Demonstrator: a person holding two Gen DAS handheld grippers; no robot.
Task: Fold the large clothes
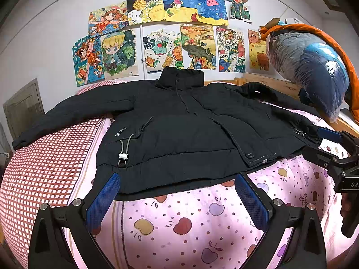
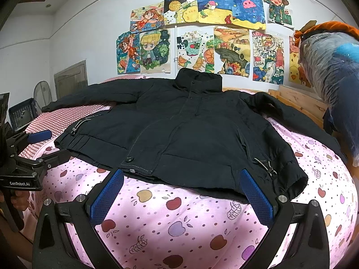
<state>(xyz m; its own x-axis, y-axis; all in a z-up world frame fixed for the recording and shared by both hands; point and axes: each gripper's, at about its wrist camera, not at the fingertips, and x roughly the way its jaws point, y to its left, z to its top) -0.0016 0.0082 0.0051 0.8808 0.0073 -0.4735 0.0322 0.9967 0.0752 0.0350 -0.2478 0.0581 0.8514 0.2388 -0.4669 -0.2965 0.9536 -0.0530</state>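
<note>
A large black padded jacket (image 1: pixel 179 125) (image 2: pixel 190 134) lies face up and spread flat on the bed, collar toward the wall, both sleeves out to the sides. My left gripper (image 1: pixel 177 179) is open just short of the jacket's hem, nothing between its blue pads. My right gripper (image 2: pixel 181 177) is likewise open at the hem's right half, holding nothing. In the left wrist view the right gripper (image 1: pixel 332 145) shows at the far right edge by the jacket's right cuff. In the right wrist view the left gripper (image 2: pixel 38 145) shows at the far left, near the hem's left corner.
The bed has a pink apple-print sheet (image 1: pixel 190 224) (image 2: pixel 179 219) and a red checked cover (image 1: pixel 44 168) on the left. A plastic-wrapped blue bundle (image 1: pixel 314 67) sits on the wooden bed frame (image 2: pixel 298 103) at right. Drawings (image 1: pixel 170 27) cover the wall.
</note>
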